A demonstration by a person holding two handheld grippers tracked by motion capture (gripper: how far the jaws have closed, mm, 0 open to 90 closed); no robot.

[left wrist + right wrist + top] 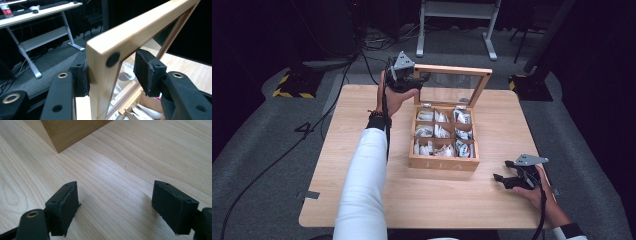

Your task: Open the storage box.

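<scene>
A wooden tea box (443, 162) sits mid-table, and its glass-paned lid (452, 70) stands open and upright at the back. Several compartments hold white tea bags (439, 132). My left gripper (422, 77) is at the lid's top left corner. In the left gripper view that gripper (112, 72) straddles the lid frame (140, 27). One pad (83, 75) lies against the wood and the other pad (147, 72) stands off it, so the jaws are open. My right gripper (502, 171) rests low near the table's right front, open (115, 205) with nothing between its jaws. The box corner (67, 132) is ahead of it.
The light wooden table (362, 125) has bare room left and in front of the box. Behind the table stand a white desk frame (457, 15), floor cables (377, 42) and a yellow-striped stand base (292, 87).
</scene>
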